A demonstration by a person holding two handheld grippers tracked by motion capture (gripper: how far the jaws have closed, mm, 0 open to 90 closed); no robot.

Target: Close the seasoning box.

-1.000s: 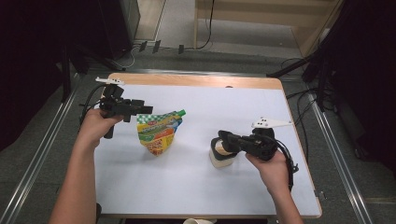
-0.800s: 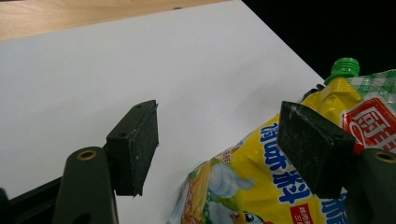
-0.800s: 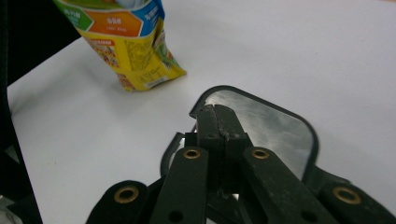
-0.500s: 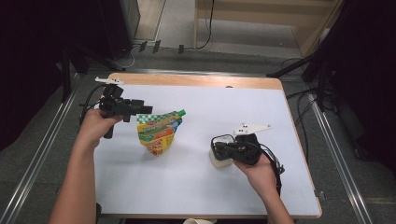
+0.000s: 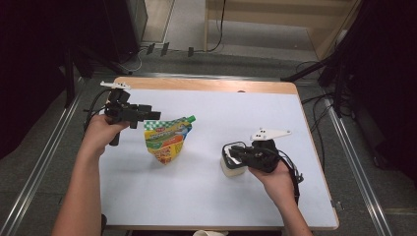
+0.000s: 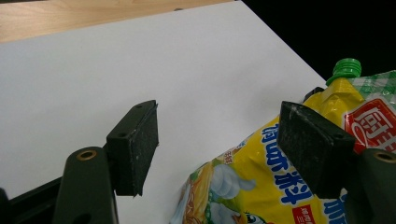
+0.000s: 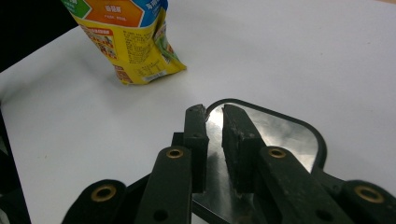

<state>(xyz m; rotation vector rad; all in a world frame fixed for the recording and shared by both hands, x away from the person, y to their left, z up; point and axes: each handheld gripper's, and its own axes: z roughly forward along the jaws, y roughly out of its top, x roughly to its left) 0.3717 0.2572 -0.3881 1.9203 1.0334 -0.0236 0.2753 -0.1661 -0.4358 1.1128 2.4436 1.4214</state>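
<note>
1. The right tool [image 7: 214,112] pointed down over a small cup [image 5: 231,169]. Its jaws had just been opening and stood only a narrow slit apart, with nothing between them; the cup's shiny lid [image 7: 280,130] showed through the gap just below the tips.
2. The left tool [image 5: 152,115] was wide open and held nothing. Its jaws hung level beside the top of a pouch [image 5: 167,140].
3. The cup stood on the white desk [image 5: 221,113], on the person's right, directly under the right tool. The lid looked like thin foil, possibly sealed on, though the high view was too coarse to be sure. Such foil would probably dent or tear easily, so the stiffer wall or rim seemed the safer place to take hold.
4. The pouch stood left of centre and well apart from the cup. In the left gripper view one pad lay just in front of its yellow face, the other off to the side over bare desk.
5. The pouch would likely be soft, slick and prone to sag. The firm neck under the green cap [image 6: 346,69] looked like the best hold
</note>
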